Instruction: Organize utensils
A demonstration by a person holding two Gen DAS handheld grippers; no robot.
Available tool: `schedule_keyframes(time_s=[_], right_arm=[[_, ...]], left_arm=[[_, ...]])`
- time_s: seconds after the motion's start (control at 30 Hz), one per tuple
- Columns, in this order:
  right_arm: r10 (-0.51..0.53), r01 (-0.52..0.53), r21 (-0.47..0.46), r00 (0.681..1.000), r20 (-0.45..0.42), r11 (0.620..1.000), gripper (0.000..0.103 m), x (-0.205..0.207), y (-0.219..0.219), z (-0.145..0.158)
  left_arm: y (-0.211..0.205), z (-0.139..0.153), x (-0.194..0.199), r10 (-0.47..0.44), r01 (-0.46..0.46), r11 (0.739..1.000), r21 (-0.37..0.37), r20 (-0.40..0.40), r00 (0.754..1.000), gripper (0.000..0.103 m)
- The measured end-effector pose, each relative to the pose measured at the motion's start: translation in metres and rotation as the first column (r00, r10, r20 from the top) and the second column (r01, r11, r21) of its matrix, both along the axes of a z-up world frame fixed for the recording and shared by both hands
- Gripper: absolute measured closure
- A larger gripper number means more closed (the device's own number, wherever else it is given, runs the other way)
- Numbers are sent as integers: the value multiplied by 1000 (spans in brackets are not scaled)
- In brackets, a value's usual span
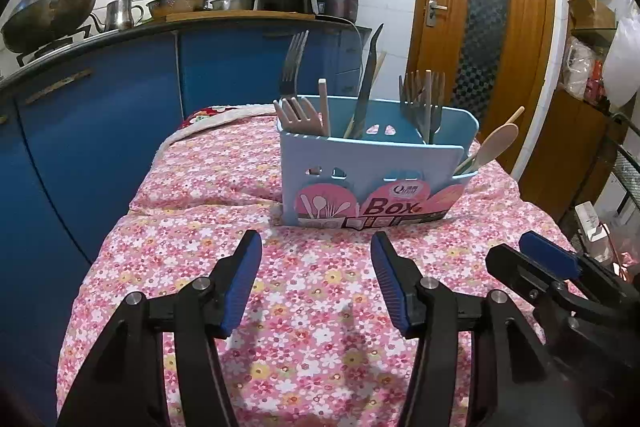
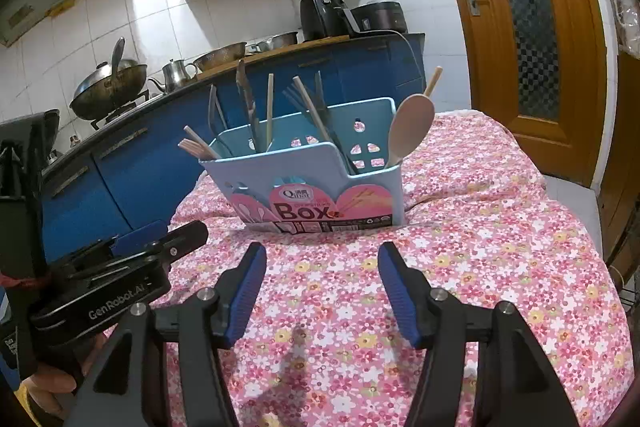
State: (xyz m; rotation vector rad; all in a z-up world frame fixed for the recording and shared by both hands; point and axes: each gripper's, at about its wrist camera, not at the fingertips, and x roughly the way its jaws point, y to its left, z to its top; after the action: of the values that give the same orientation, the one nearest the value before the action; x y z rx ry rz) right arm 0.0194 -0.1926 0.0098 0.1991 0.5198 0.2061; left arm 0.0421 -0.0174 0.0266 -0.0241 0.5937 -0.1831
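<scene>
Both grippers' fingers (image 1: 244,287) (image 2: 400,291) wide apart, nothing held, blue utensil box (image 1: 372,167) w/ forks (image 1: 294,67), spoon (image 1: 494,143).

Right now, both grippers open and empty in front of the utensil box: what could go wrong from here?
1. The box sits on a soft, wrinkled floral cloth; pulling a tall piece could tip it.
2. The forks and chopsticks are bunched together, so a grasp may catch more than one.
3. The left gripper and right gripper hang side by side; reaching in together could make them clash.
</scene>
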Motion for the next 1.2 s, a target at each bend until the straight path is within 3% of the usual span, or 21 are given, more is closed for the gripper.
schedule_keyframes(time_s=[1.2], right_arm=[[-5, 5, 4, 1000, 0, 1000, 40, -2, 1, -1]], left_arm=[[-3, 0, -2, 1, -1, 1000, 18, 10, 1000, 44]])
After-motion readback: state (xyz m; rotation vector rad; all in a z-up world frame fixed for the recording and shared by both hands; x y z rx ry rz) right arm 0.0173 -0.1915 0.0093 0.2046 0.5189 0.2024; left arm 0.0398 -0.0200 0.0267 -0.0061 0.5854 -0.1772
